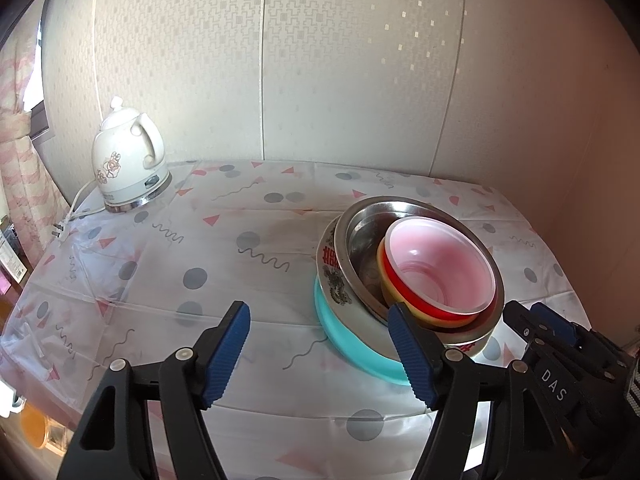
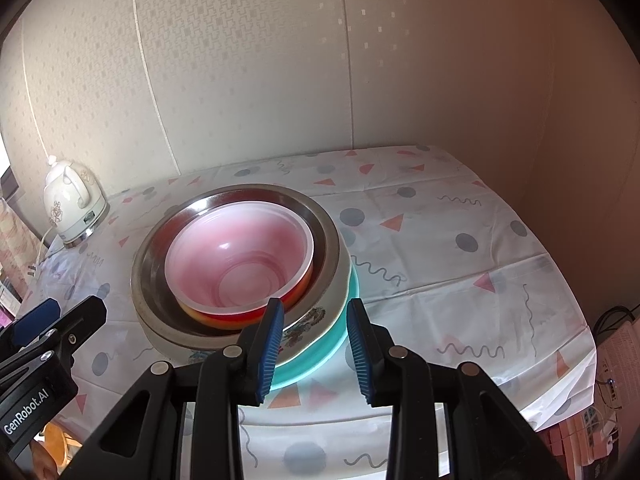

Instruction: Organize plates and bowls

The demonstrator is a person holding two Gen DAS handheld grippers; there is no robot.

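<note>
Left wrist view: left gripper (image 1: 318, 354) released, jaws wide, nothing between them; its right pad sits just in front of the stack's near rim. Stack stands on the patterned tablecloth (image 1: 168, 264): teal plate (image 1: 348, 346) at bottom, printed ceramic bowl (image 1: 334, 280), steel bowl (image 1: 360, 236), red-and-yellow bowl (image 1: 404, 300), translucent pink bowl (image 1: 440, 264) nested off-centre. Kettle (image 1: 126, 160) well apart.

Right wrist view: right gripper (image 2: 314, 354) partly spread, empty, hovering over the teal plate's near edge. Judgement: stacking looks done; back both grippers away without nudging the rims.
</note>
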